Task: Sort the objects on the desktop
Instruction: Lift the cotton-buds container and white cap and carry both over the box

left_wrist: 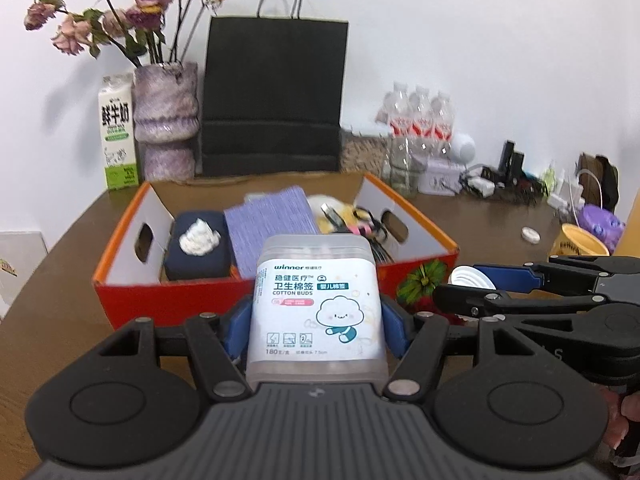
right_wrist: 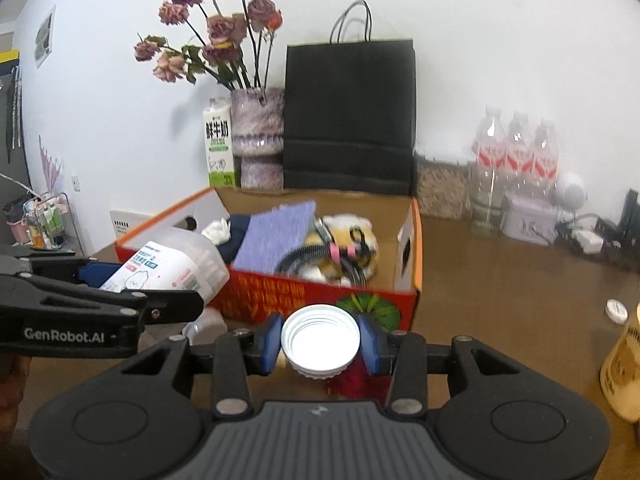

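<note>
Cotton buds box (left_wrist: 318,304), clear plastic with a white label, is clamped upright between the blue pads of the left tool (left_wrist: 316,326), held above the brown desk (left_wrist: 52,320). Just beyond it, the red cardboard box (left_wrist: 168,300) is seen, already holding a navy tissue pack (left_wrist: 198,246), a purple cloth (left_wrist: 272,220) and black cables (right_wrist: 320,260). Beside it, the right tool (right_wrist: 320,340) is closed on a white ribbed lid (right_wrist: 320,338), gripped at its rim with the hollow side facing the camera, in front of the box's near wall.
</note>
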